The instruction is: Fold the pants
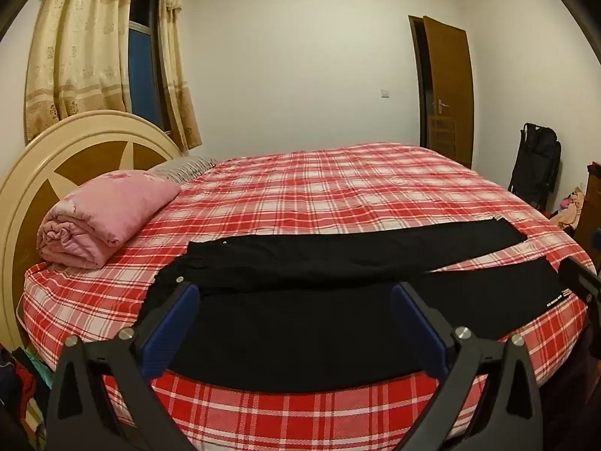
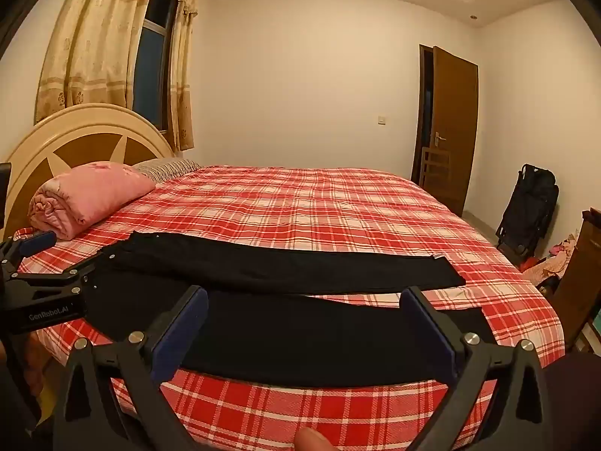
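Observation:
Black pants [image 1: 338, 255] lie flat along the near edge of the bed [image 1: 319, 195], which has a red plaid sheet. The waist is at the left and the two legs spread apart toward the right. My left gripper [image 1: 293, 293] hovers open above the near leg close to the waist, with nothing between its blue pads. One finger [image 1: 580, 282] of the right gripper shows at the right edge. In the right wrist view, the right gripper [image 2: 304, 297] is open over the near leg of the pants [image 2: 281, 263], toward the hem. The left gripper [image 2: 71, 250] stands open at the waist.
A rolled pink quilt [image 1: 109, 210] and a striped pillow [image 1: 184, 167] lie by the round headboard [image 1: 75, 143]. A black bag [image 2: 529, 203] stands near the brown door [image 2: 450, 131]. Clothes lie on the floor at the right [image 2: 552, 259]. A person's fingertip [image 2: 311, 439] shows at the bottom.

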Demonstrator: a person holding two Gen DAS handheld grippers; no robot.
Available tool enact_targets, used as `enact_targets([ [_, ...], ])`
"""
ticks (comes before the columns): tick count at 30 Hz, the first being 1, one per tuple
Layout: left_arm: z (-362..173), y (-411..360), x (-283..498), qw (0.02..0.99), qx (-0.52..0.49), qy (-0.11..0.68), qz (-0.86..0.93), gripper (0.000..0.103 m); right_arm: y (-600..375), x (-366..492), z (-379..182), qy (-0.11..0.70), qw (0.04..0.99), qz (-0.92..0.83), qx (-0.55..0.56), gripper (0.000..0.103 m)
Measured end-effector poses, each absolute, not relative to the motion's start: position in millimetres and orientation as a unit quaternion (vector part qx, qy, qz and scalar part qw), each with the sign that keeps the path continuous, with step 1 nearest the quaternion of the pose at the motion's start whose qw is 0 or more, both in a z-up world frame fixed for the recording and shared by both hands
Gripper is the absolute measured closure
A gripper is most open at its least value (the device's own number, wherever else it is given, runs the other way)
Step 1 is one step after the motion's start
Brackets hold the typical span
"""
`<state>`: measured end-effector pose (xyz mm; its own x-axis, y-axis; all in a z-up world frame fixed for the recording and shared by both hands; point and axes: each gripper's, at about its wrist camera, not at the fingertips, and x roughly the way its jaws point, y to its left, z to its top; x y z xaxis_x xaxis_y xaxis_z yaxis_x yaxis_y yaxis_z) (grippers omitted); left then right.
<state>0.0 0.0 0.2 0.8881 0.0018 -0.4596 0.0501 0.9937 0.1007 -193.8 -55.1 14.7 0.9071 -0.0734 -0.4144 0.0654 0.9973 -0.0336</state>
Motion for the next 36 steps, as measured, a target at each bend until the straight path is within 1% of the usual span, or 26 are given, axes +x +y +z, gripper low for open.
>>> enact_targets([
  [4, 0.8, 3.8, -2.6, 0.974, 0.043, 0.224, -0.013, 0.000, -54.7, -193.3, 14.7, 0.214, 0.976, -0.037, -0.009, 0.001],
  [5, 2.2, -2.0, -3.3, 0.972, 0.059, 0.226, -0.011, 0.000, -55.0, -193.4, 14.8, 0.213, 0.976, -0.037, -0.009, 0.001],
  [36, -1.0, 6.0, 1.5, 0.972, 0.049, 0.231, -0.015, 0.000, -54.4, -194.7, 14.1, 0.213, 0.977, -0.031, -0.006, 0.001],
])
